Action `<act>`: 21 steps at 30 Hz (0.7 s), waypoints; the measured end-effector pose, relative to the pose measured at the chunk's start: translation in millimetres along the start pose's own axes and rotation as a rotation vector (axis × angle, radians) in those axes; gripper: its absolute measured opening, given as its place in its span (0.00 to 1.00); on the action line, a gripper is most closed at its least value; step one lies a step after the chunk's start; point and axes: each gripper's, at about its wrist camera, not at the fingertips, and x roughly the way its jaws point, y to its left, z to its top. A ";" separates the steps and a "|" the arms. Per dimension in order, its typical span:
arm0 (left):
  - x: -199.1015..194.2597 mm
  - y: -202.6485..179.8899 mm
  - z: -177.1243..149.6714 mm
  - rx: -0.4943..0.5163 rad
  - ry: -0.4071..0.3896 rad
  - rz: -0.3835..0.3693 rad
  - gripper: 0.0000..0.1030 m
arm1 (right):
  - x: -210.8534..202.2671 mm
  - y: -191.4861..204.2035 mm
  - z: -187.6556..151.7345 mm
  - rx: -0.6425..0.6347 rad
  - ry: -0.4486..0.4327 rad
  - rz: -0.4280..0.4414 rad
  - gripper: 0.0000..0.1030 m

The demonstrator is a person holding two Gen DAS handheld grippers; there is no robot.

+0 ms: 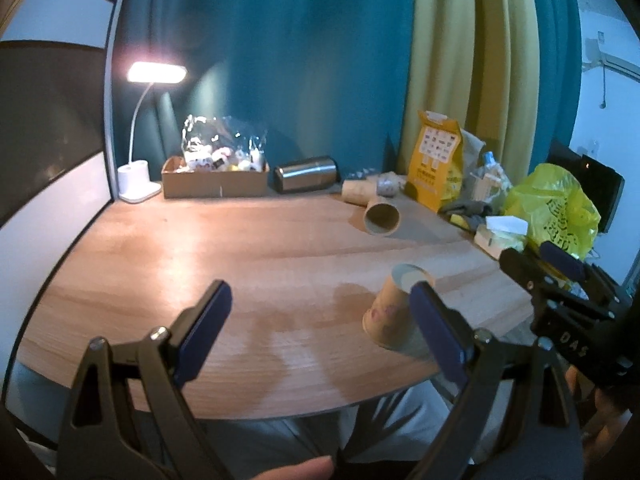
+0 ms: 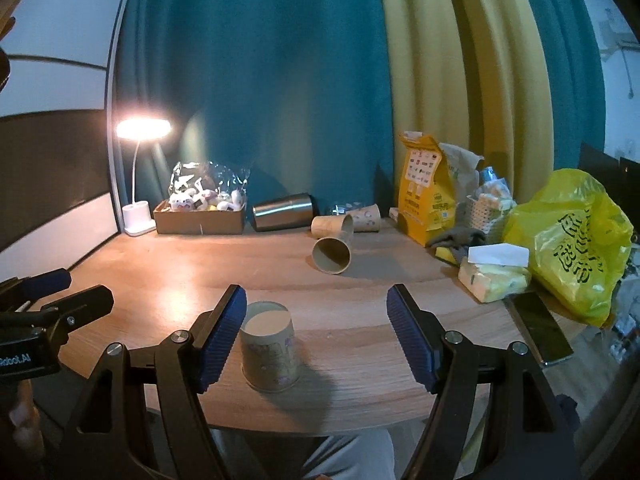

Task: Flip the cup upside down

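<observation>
A printed paper cup stands upside down, base up, on the wooden table near its front edge. It also shows in the left wrist view, partly behind my left gripper's right finger. My right gripper is open, and the cup sits between its fingers close to the left pad, not gripped. My left gripper is open and empty, with the cup at its right finger. The right gripper's body shows at the right in the left wrist view.
Paper cups lie on their sides further back. At the back are a steel tumbler, a cardboard box of toys and a lit desk lamp. A yellow bag, tissues and a phone crowd the right.
</observation>
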 end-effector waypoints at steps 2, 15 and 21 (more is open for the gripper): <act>-2.8 0.6 1.3 0.004 -0.003 0.003 0.89 | -2.1 -1.5 2.3 0.010 0.000 0.009 0.74; -8.7 0.5 2.4 0.015 0.002 0.003 0.89 | 0.7 -3.0 4.8 0.036 0.043 0.033 0.74; -8.4 1.1 2.2 0.019 0.003 -0.004 0.89 | 3.9 -4.8 3.4 0.045 0.055 0.034 0.74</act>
